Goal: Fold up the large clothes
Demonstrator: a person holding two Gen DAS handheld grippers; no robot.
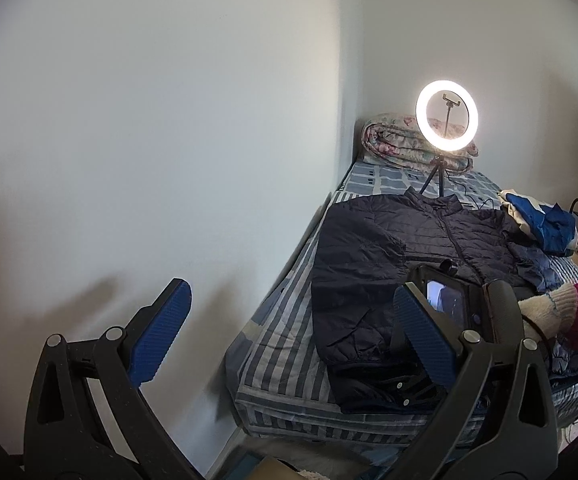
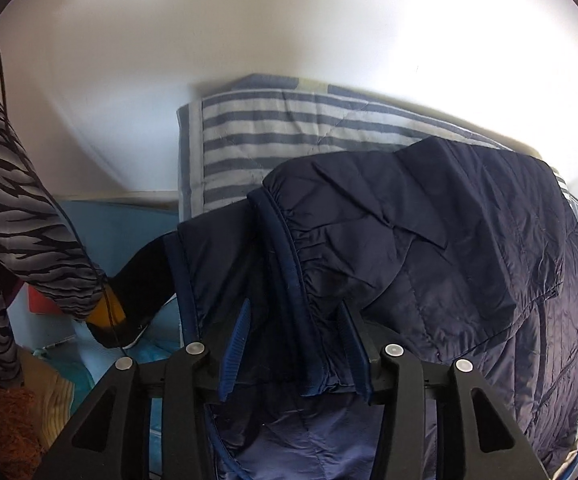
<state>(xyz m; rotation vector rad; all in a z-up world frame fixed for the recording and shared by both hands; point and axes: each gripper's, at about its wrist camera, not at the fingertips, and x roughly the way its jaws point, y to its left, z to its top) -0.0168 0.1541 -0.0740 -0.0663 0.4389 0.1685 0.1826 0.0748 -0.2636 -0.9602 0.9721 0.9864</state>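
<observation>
A dark navy quilted puffer jacket [image 1: 409,248] lies spread on a blue-and-grey striped bed [image 1: 285,344], one sleeve already folded across its front. The right gripper [image 2: 295,344] points down with its blue fingers [image 2: 235,344] parted; the jacket's hem [image 2: 289,264] lies between them, seemingly released. The left gripper [image 1: 289,336] hangs wide apart, grasping nothing, beside the bed. Next comes regripping for another fold. No writing is readable.

1. You worked by plain white walls [image 1: 149,140] meeting at a corner.
2. A lit ring light [image 1: 446,115] stood on the striped bed [image 1: 285,344] before a folded floral quilt [image 1: 393,142].
</observation>
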